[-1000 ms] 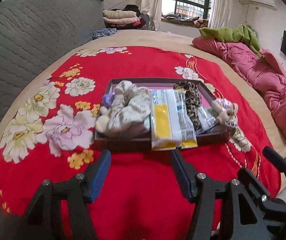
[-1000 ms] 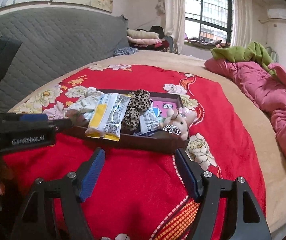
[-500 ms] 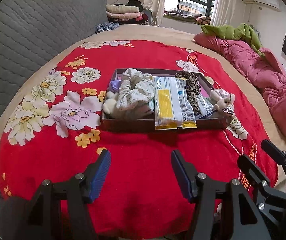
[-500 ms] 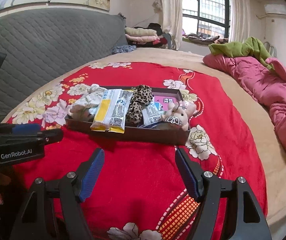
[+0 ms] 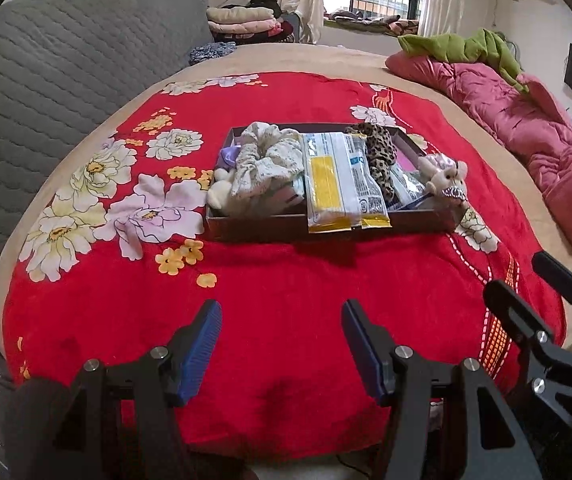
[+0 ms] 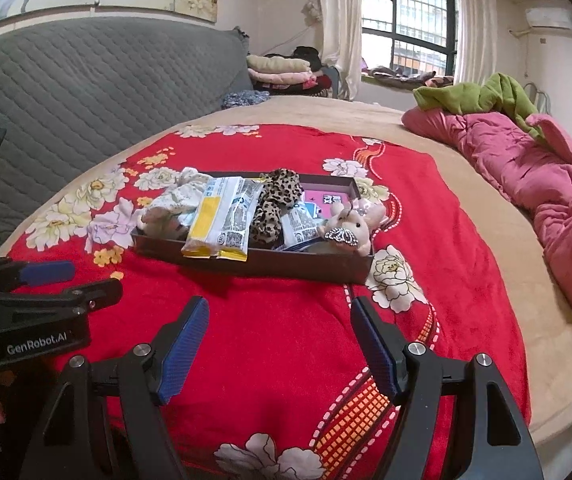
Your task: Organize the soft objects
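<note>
- Your left gripper (image 5: 282,344) and right gripper (image 6: 280,346) both had their fingers released, holding nothing, above the near bed (image 5: 286,320).
- The tray (image 5: 254,228) of soft things lay farther off, mid-bed.

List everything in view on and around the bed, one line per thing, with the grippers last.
box: one, dark brown, shallow, on the red blanket
scrunchie: one, cream floral, left part of the box
snack packet: one, white and yellow, sticking out over the box's near edge
leopard fabric: one, brown spotted, right of the packet
plush toy: one, pale pink, right end of the box
blanket: one, red with flowers, over the bed
quilt: one, pink, right side of the bed
green garment: one, on the quilt
folded clothes: one stack, far left
left gripper: open, empty
right gripper: open, empty
</note>
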### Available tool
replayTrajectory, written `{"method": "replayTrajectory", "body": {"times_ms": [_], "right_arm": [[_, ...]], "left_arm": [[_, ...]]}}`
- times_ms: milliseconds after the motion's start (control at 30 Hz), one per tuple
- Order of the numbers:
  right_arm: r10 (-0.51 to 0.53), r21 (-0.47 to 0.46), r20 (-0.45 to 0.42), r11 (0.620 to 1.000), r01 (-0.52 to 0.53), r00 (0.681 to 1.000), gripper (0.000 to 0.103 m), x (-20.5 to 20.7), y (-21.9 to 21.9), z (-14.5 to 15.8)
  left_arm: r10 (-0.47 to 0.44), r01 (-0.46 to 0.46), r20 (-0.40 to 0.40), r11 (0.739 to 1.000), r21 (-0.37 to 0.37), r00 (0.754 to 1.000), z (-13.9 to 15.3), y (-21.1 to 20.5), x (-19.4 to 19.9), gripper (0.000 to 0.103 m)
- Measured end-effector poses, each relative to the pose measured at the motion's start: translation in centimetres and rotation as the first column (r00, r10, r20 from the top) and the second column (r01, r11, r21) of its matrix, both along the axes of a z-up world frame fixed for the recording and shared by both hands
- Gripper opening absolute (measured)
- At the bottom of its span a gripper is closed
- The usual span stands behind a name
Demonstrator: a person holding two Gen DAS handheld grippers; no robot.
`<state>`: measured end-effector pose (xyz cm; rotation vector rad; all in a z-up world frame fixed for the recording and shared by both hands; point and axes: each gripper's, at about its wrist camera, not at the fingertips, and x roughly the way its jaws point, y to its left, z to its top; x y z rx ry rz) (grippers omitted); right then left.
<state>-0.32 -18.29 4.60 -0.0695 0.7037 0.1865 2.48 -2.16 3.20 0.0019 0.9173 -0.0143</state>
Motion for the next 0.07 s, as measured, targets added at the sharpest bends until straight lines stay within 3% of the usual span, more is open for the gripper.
{"method": "replayTrajectory", "body": {"times_ms": [67], "right_arm": [[-0.004,0.000,0.003,1.000,0.004,1.000,0.075,-0.10,-0.20,-0.01]], "left_arm": [[-0.002,0.002,-0.002,1.000,-0.015,1.000,-0.15,0.10,-0.02,0.062]]}}
